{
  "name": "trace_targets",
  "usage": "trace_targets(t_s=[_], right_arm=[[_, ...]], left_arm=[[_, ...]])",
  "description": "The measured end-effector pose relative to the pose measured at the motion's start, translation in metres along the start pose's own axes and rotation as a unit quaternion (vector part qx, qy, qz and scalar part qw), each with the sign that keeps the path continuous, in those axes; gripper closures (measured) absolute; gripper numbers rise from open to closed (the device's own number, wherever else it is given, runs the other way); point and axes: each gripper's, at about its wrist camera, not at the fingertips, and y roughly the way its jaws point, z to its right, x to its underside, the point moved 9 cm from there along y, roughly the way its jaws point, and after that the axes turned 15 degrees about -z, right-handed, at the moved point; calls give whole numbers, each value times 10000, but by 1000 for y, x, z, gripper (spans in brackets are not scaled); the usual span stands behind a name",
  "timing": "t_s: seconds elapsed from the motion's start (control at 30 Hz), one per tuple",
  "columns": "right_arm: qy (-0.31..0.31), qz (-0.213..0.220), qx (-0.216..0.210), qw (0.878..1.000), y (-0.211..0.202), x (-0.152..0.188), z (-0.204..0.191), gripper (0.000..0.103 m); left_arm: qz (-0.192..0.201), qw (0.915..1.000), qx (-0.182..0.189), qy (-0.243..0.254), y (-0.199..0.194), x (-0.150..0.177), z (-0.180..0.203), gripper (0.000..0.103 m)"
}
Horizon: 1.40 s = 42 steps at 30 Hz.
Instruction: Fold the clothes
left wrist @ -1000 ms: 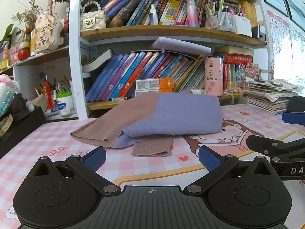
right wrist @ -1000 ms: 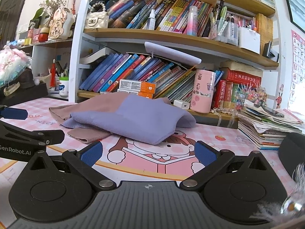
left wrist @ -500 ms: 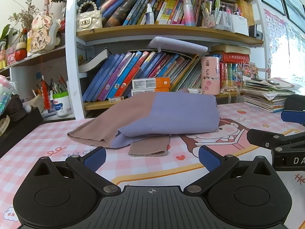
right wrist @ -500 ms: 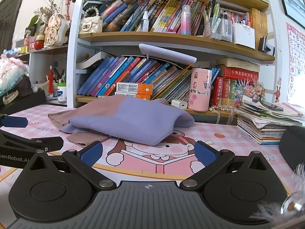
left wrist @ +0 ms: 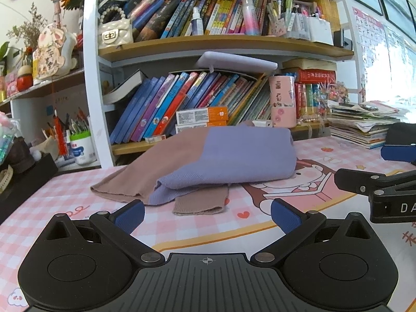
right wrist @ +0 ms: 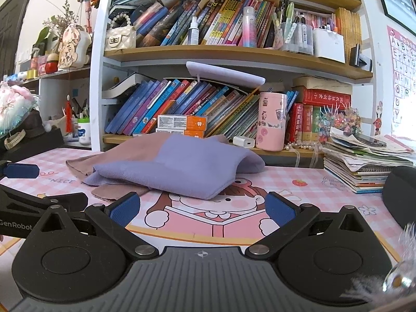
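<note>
A purple-and-tan sweater (left wrist: 221, 161) lies in a rough bundle on the pink checked desk mat (left wrist: 65, 208), in front of the bookshelf (left wrist: 223, 44). It looks already folded over itself: the purple body sits on top, tan fabric trails out to the left, and a tan sleeve cuff (left wrist: 200, 202) pokes out from under the near edge.

Both tools hover low over the mat with nothing in them, probably pulled back to size up the bundle. The left gripper (left wrist: 206, 214) has its jaws spread wide, and the cuff lies just beyond the gap, slightly left of its centre. The right gripper (right wrist: 202, 209) is also spread wide, and the sweater's (right wrist: 179, 166) near purple corner sits just ahead of it, a little left of centre. Neither tool touches the cloth.
</note>
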Motion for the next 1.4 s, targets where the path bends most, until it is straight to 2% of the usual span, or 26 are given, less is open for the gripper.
trace_targets(t_s=[0.13, 0.37, 0.73, 1.03, 1.1, 1.23, 1.4], right_arm=[[31, 43, -3, 10000, -2, 0, 1, 0], [18, -81, -86, 9999, 3, 1, 0, 0], [186, -132, -170, 9996, 4, 2, 5, 0], [232, -141, -249, 9993, 4, 1, 6, 0], [276, -200, -421, 9985, 7, 1, 5, 0], [693, -568, -1252, 9881, 21, -8, 7, 1], [928, -830, -1288, 9838, 64, -39, 28, 2]], left_arm=[[-22, 10000, -64, -8, 1, 0, -1, 0], [-90, 9999, 76, -16, 3, 1, 0, 0], [-211, 9996, 95, 187, 8, 3, 8, 0], [-195, 9996, 195, 72, 7, 2, 4, 0], [-214, 9995, 218, 87, 8, 2, 5, 0], [-337, 9988, 345, 69, 13, 2, 5, 0], [-399, 9983, 123, 396, 18, 0, 6, 0]])
